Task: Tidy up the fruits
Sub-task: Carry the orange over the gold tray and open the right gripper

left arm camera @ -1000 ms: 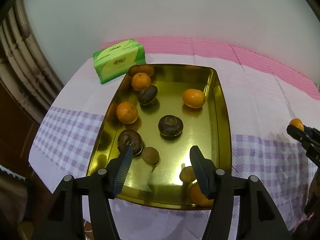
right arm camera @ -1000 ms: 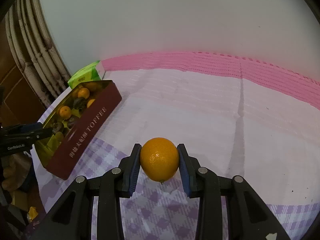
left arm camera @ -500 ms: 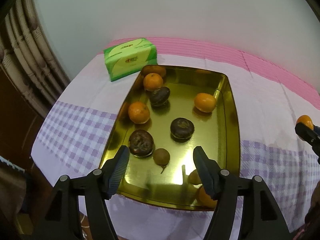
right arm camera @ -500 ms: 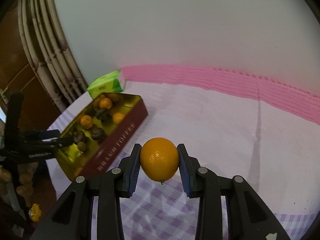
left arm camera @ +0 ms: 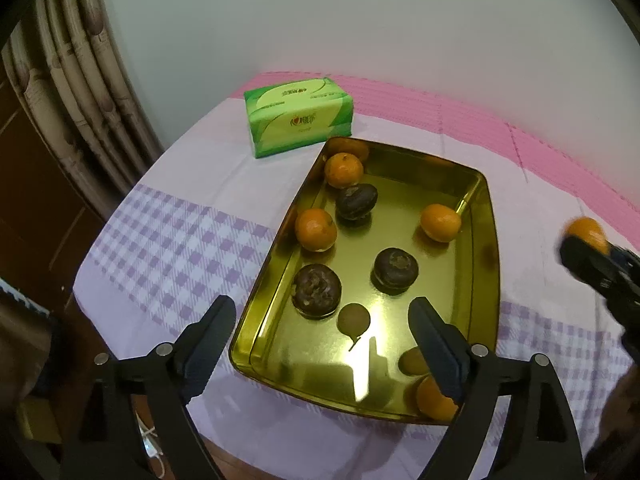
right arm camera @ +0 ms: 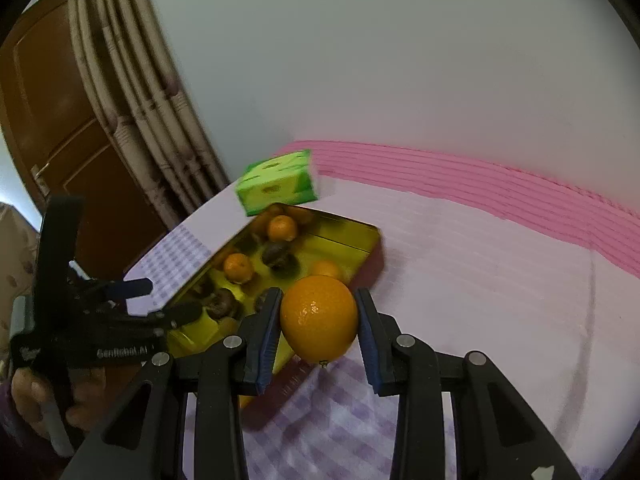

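My right gripper (right arm camera: 318, 330) is shut on an orange (right arm camera: 319, 318) and holds it in the air just right of the gold tin tray (right arm camera: 340, 226); it also shows at the right edge of the left wrist view (left arm camera: 586, 240). The tray (left arm camera: 486, 248) holds several oranges (left arm camera: 316, 229), three dark brown fruits (left arm camera: 316, 290) and small brownish fruits (left arm camera: 353, 319). My left gripper (left arm camera: 322, 326) is open and empty above the tray's near end.
A green tissue pack (left arm camera: 298, 120) lies behind the tray's far left corner. The table has a white, purple-checked and pink cloth (left arm camera: 172, 240); its near edge is just below the tray. A curtain and a brown door stand at the left.
My right gripper has carried the orange leftward, closer to the tray. My left gripper has drawn back and risen a little, still open.
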{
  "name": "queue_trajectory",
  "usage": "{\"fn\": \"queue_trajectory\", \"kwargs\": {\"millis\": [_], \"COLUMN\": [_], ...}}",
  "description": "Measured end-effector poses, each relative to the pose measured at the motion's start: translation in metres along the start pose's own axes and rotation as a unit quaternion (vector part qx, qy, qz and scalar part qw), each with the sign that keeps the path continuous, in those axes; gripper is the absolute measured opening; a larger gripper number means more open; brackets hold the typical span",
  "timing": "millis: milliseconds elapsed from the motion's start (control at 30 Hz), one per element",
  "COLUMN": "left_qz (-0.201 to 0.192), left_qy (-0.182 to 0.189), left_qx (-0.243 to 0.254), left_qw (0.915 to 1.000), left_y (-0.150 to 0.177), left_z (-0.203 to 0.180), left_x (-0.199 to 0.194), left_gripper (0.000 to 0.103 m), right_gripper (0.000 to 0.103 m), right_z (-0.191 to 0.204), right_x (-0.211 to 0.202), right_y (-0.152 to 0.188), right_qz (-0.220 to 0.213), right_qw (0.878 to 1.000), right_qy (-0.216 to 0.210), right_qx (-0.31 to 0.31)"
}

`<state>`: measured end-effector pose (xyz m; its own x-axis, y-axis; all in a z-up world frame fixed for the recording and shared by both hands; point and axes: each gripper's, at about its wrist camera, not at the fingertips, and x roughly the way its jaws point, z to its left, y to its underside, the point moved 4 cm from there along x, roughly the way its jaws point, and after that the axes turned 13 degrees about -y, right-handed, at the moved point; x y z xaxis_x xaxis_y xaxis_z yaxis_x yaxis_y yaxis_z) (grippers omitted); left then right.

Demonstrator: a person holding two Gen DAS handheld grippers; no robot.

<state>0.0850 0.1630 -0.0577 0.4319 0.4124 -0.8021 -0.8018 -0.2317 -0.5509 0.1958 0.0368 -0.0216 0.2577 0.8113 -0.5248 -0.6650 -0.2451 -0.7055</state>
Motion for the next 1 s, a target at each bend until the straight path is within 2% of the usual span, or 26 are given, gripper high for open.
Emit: {"fn": "queue_trajectory", "kwargs": {"millis": [133, 233, 300, 333, 433, 467, 567, 633, 733, 800, 1000], "left_qz": [0.003, -0.011, -0.016, -0.012, 0.002, 0.003, 0.003, 0.004, 0.002, -0.002, 0.002], "left_qy": [-0.017, -0.035, -0.019, 0.002, 0.034, 0.043, 0.06, 0.062, 0.03, -0.012, -0.027], "left_qx": [0.017, 0.026, 0.024, 0.018, -0.018, -0.045, -0.11, -0.135, -0.132, -0.113, -0.119], "left_qw": [0.9997, 0.999, 0.9994, 0.9998, 0.9993, 0.9981, 0.9921, 0.9888, 0.9907, 0.9935, 0.9926], "left_y": [-0.004, -0.006, -0.005, -0.004, -0.004, -0.003, -0.002, -0.003, -0.004, -0.005, -0.004], "left_z": [0.0, 0.001, 0.005, 0.008, 0.022, 0.032, 0.056, 0.066, 0.072, 0.072, 0.08], "left_x": [-0.01, -0.019, -0.024, -0.024, -0.017, -0.012, 0.0, 0.005, 0.009, 0.011, 0.013], "left_gripper": [0.091, 0.091, 0.091, 0.091, 0.091, 0.091, 0.091, 0.091, 0.091, 0.091, 0.091], "right_gripper": [0.033, 0.033, 0.033, 0.033, 0.033, 0.033, 0.033, 0.033, 0.033, 0.033, 0.033], "right_z": [0.009, 0.011, 0.011, 0.011, 0.015, 0.016, 0.02, 0.025, 0.031, 0.033, 0.036], "right_x": [0.027, 0.046, 0.059, 0.063, 0.08, 0.085, 0.097, 0.107, 0.12, 0.128, 0.141], "right_y": [-0.011, -0.016, -0.019, -0.021, -0.025, -0.025, -0.025, -0.023, -0.02, -0.018, -0.016], "right_qz": [0.012, 0.023, 0.032, 0.036, 0.049, 0.054, 0.064, 0.071, 0.081, 0.09, 0.101], "right_qw": [1.0, 0.999, 0.999, 0.999, 0.998, 0.998, 0.997, 0.997, 0.996, 0.995, 0.994], "right_qy": [-0.018, -0.026, -0.032, -0.033, -0.032, -0.032, -0.035, -0.036, -0.04, -0.039, -0.04], "right_qx": [-0.006, -0.003, 0.0, 0.001, -0.006, -0.007, -0.007, -0.009, -0.011, -0.011, -0.011]}}
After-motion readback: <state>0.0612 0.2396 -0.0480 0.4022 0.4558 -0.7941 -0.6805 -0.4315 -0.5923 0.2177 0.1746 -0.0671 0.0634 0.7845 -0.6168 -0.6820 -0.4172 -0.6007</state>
